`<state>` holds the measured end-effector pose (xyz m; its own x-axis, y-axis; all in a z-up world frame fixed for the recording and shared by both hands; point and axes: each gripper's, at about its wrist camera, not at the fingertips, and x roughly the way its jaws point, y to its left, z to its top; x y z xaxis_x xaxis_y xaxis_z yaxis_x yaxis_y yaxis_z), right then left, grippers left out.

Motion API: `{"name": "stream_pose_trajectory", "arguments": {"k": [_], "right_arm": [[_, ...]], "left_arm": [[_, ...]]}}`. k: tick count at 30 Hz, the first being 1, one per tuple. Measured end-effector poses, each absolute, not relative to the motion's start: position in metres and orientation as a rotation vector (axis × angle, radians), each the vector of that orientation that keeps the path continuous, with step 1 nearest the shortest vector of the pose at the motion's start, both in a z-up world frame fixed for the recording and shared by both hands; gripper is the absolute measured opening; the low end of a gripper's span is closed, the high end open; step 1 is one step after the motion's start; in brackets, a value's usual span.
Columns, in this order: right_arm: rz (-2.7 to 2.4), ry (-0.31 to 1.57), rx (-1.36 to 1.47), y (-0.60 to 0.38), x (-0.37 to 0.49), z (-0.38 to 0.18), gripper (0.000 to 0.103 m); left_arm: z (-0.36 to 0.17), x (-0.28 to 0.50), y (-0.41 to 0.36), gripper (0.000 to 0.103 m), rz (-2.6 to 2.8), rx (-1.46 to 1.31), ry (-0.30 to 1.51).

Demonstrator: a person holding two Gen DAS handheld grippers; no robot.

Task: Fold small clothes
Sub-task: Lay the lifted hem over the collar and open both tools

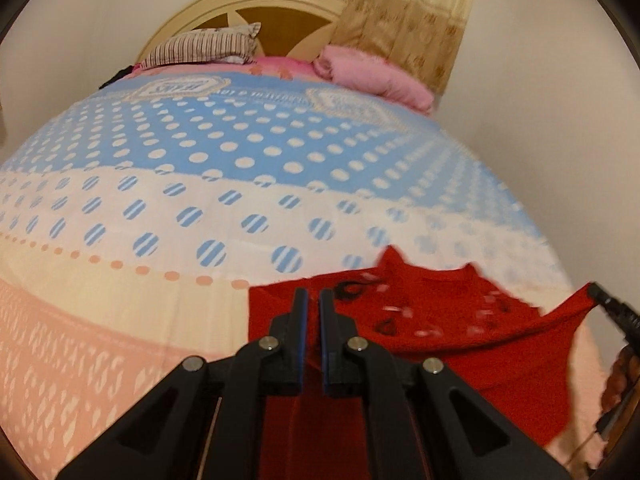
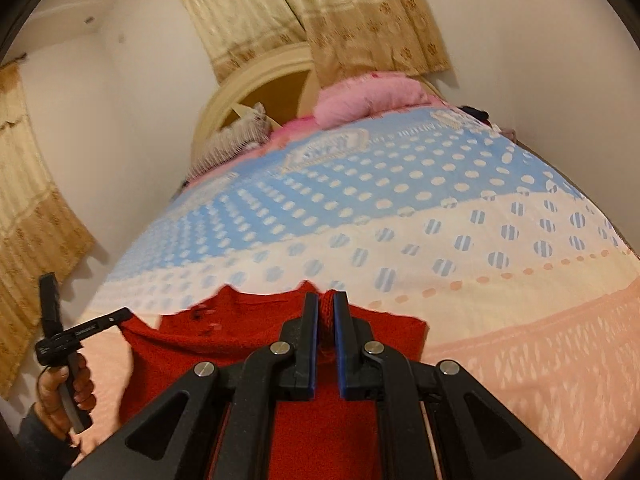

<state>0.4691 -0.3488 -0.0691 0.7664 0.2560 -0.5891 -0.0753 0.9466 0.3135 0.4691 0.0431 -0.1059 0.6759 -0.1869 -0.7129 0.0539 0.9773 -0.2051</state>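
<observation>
— Where is the red garment [image 1: 440, 320]?

— On the bed [image 1: 240, 160], stretched between the two. The left hand-held gripper [image 1: 314, 300] is clenched on one edge; the right hand-held gripper [image 2: 326, 304] is clenched on a bunched edge.

— Which way does it lie?

— Just ahead of and below each, its long axis running across from one to the other — neither looks nearer.
</observation>
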Motion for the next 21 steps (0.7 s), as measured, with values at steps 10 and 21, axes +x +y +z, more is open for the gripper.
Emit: {"name": "stream_pose_trajectory", "arguments": {"k": [10, 21], "right_arm": [[0.079, 0.739, 0.111, -0.341, 0.491, -0.116, 0.058], [0.140, 0.970, -0.187, -0.270, 0.524, -0.152, 0.058]], "left_arm": [[-0.134, 0.457, 0.065, 0.027, -0.015, -0.117, 0.874], [-0.141, 0.445, 0.042, 0.062, 0.017, 0.037, 0.846]]}}
